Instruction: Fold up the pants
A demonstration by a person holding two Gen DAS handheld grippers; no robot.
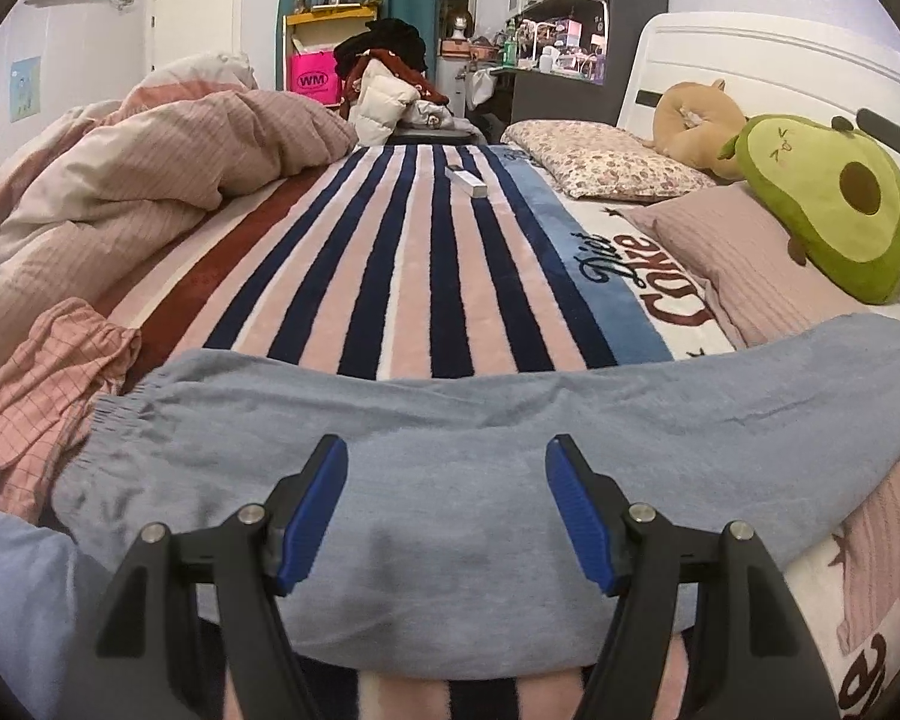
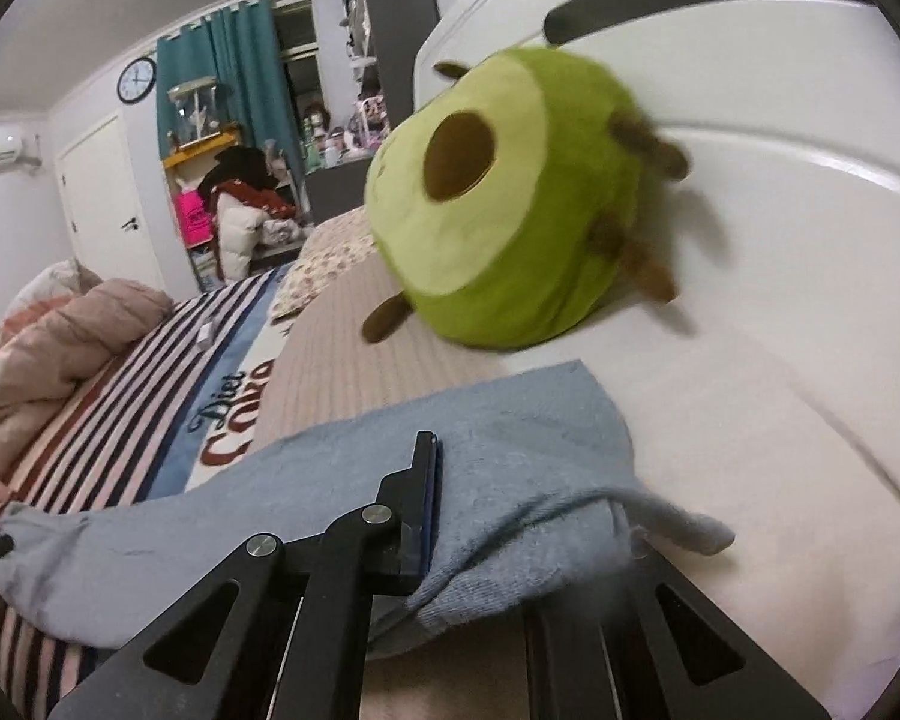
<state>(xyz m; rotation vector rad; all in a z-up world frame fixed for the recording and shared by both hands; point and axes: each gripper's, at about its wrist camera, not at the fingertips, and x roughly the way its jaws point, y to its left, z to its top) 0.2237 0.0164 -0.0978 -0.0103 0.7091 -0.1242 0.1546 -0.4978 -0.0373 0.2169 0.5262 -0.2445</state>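
Note:
Light blue pants [image 1: 450, 420] lie across the striped bed blanket [image 1: 402, 252], waistband at the left, legs running to the right. My left gripper [image 1: 447, 504] is open just above the pants' middle, holding nothing. In the right wrist view the leg end of the pants [image 2: 510, 456] drapes over my right gripper [image 2: 510, 510]. Its left finger [image 2: 420, 504] shows on top of the cloth; the right finger is hidden under the fabric. The cloth lies between the fingers and is lifted slightly off the bed.
A green avocado plush [image 1: 834, 204] [image 2: 498, 198] sits on a pink pillow [image 1: 744, 264] by the white headboard [image 2: 750, 120]. A pink checked garment [image 1: 42, 396] lies at the left, a bunched duvet [image 1: 138, 180] behind it. A small white box [image 1: 465, 180] rests on the blanket.

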